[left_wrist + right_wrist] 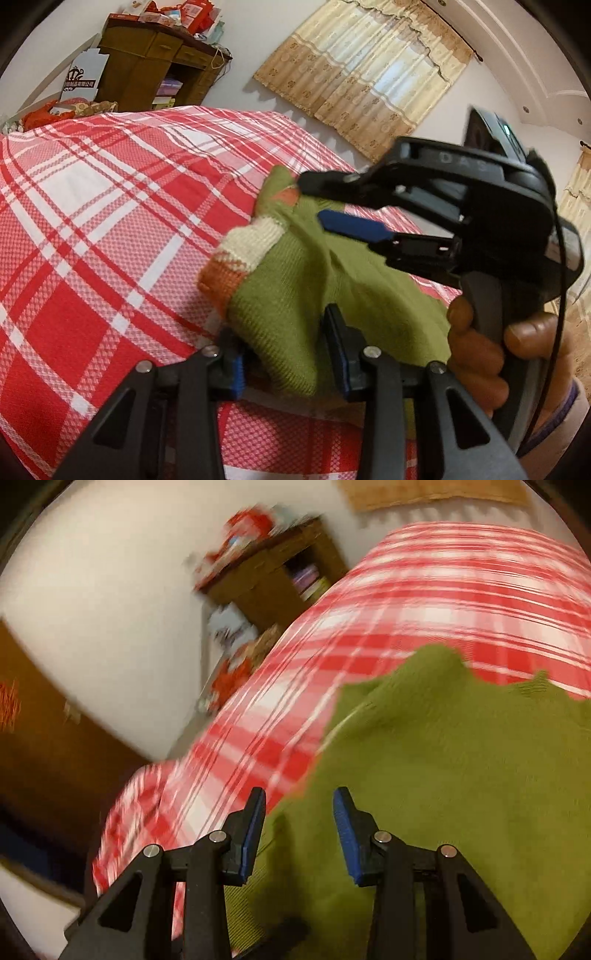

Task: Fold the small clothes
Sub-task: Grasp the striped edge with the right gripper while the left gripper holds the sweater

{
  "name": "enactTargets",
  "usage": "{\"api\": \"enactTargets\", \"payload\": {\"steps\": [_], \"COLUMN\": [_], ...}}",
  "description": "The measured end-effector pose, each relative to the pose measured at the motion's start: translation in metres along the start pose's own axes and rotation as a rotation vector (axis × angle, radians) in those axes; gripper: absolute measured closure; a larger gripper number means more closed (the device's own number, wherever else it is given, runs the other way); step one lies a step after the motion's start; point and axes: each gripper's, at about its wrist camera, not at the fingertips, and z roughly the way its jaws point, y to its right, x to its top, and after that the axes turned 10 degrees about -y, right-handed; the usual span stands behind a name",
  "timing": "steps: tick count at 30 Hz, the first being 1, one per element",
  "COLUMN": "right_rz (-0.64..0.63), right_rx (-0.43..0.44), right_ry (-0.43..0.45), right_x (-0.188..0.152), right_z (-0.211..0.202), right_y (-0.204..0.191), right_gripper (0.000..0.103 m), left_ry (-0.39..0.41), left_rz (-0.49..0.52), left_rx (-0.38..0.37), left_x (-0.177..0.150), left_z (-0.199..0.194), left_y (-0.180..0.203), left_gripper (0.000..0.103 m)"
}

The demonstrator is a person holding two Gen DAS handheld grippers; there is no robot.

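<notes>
Looking along the left gripper (291, 354), parted over the green sweater (295, 280), a red-plaid bed (92, 221) stretches ahead toward a wooden cabinet (155, 62). Right gripper (299, 830): agape, sweater (443, 775) beneath, bed (406, 602) beyond.

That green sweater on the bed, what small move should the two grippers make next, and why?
Probably close the left gripper on the sweater. Its jaws stand apart with the knit lying between them, not pinched. The right gripper is open above the bunched sleeve, so nothing holds the sweater for a fold on the bed.
</notes>
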Motion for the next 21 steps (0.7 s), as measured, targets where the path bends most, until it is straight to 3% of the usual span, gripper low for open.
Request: {"api": "enactTargets", "payload": {"steps": [2,5,15,17,19,21], "right_rz": [-0.053,-0.093,-0.292,-0.306,-0.269,-0.212], "right_rx": [-0.061,-0.127,-0.328,-0.408,-0.395,-0.341], "right_ry": [-0.051,-0.056,-0.126,-0.134,-0.125,-0.093], "right_x": [0.005,0.013,0.023,0.022,0.023,0.020], "right_z": [0.015,0.027,0.054,0.053,0.045,0.029], "right_y": [-0.008,-0.010,-0.028,-0.031,-0.026,-0.015], "right_gripper": [0.055,0.047,0.048,0.069,0.082,0.089], "left_ry": [0.000,0.006,-0.002,-0.008,-0.018,-0.023], "left_rz": [-0.002,-0.013,-0.007,-0.008,-0.005,0.014], "left_rx": [-0.006,-0.033,-0.021,-0.015,-0.036,-0.049], "left_x": [0.000,0.000,0.002,0.003,0.004,0.006], "left_z": [-0.001,-0.002,0.000,0.000,-0.001,-0.001], "left_y": [-0.001,-0.006,-0.004,-0.002,-0.002,0.003], "left_gripper": [0.063,0.063,0.067,0.070,0.080,0.082]}}
